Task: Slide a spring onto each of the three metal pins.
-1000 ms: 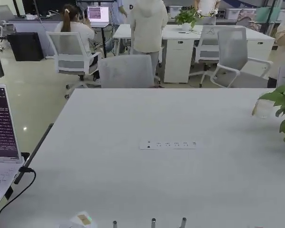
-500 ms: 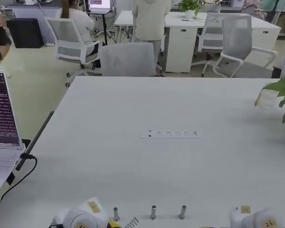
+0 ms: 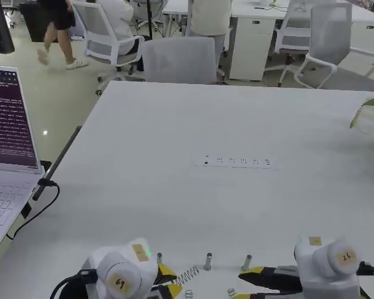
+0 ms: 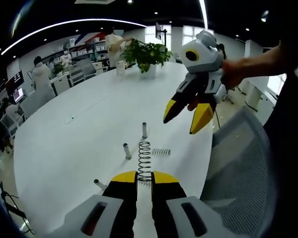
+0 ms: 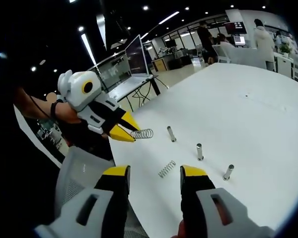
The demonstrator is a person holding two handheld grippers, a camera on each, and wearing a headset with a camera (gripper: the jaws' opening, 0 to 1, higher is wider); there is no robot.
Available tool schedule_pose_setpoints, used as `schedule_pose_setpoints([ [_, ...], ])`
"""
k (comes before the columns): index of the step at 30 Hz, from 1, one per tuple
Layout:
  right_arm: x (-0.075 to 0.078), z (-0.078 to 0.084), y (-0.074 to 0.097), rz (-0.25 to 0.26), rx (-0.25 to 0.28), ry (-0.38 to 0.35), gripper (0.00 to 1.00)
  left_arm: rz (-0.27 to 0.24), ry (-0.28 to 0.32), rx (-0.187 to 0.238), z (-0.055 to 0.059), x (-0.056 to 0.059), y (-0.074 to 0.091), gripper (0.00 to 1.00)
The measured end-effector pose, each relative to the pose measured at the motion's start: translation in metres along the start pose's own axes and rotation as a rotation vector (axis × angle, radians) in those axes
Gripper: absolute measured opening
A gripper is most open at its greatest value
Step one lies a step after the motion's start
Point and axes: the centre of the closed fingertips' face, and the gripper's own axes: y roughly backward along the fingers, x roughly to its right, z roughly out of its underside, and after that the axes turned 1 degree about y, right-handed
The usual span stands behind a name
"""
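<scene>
In the head view, the left gripper is seen at seven o'clock and the right gripper at five o'clock, both low over the white bench. Three upright metal pins are lined up between them, all bare. In the left gripper view, a held spring is clamped by its near end between the closed fingers at six o'clock and is pointed toward twelve, at the pins. A loose spring is laid on the bench just to its three o'clock. In the right gripper view, the right gripper's fingers are spread apart with nothing between them, and the loose spring is seen lying just ahead of them, short of the row of pins. The springs are judged light, thin and easily bent or flicked away. A hold on one end coil is advised, so that the open bore is left free for the pin.
</scene>
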Motion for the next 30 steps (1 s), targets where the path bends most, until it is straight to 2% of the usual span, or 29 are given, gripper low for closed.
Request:
schedule_pose_setpoints([
  [7, -0.008, -0.010, -0.012, -0.070, 0.000, 0.011, 0.30, 0.030, -0.077, 0.029, -0.011, 0.010, 0.003, 0.02],
  [17, -0.023, -0.015, -0.026, -0.163, -0.004, 0.001, 0.23, 0.084, -0.147, 0.044, -0.015, 0.027, 0.003, 0.02],
  [30, -0.035, -0.014, -0.027, -0.236, -0.015, -0.021, 0.12, 0.116, -0.200, 0.046, -0.016, 0.035, 0.003, 0.02],
])
